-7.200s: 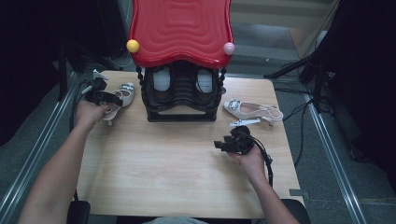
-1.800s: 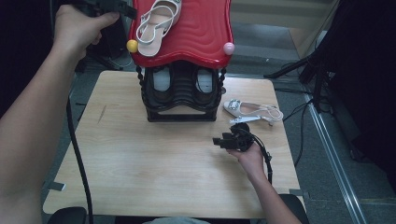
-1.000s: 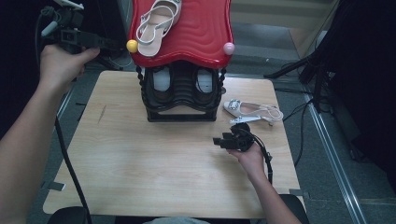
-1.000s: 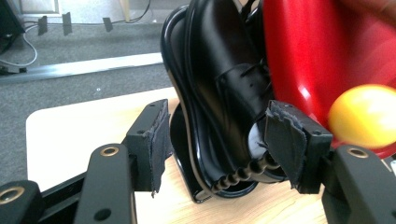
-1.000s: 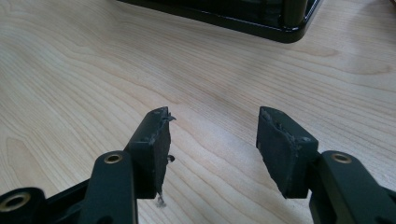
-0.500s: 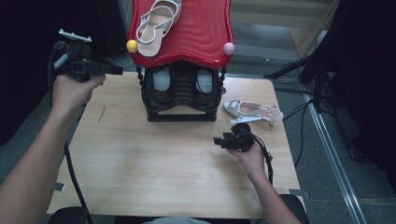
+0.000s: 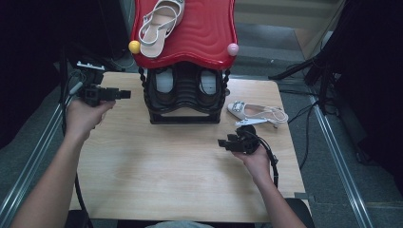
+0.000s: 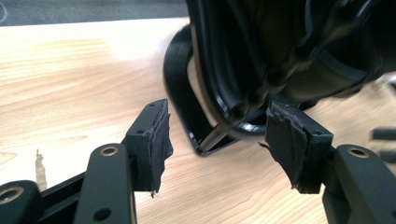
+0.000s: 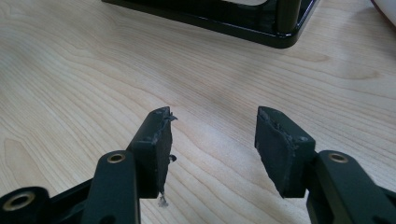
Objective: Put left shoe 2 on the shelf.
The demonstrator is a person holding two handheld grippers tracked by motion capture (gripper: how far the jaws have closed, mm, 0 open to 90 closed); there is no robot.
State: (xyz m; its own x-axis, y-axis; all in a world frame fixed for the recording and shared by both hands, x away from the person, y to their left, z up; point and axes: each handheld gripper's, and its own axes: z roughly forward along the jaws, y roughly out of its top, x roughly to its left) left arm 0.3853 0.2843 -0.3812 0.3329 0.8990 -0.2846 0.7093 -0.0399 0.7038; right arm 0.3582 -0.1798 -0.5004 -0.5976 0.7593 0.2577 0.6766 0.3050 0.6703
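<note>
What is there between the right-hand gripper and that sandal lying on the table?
Nothing but bare wood. In the high view, the right gripper sits just short of the white sandal, with only a short strip of the wooden table between them.

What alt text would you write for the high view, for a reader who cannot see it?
A person at a wooden table holds an open claw in each hand: the left claw beside a black shoe rack, the right claw near a pale sandal lying on the table. Another sandal lies on the rack's red top.
</note>
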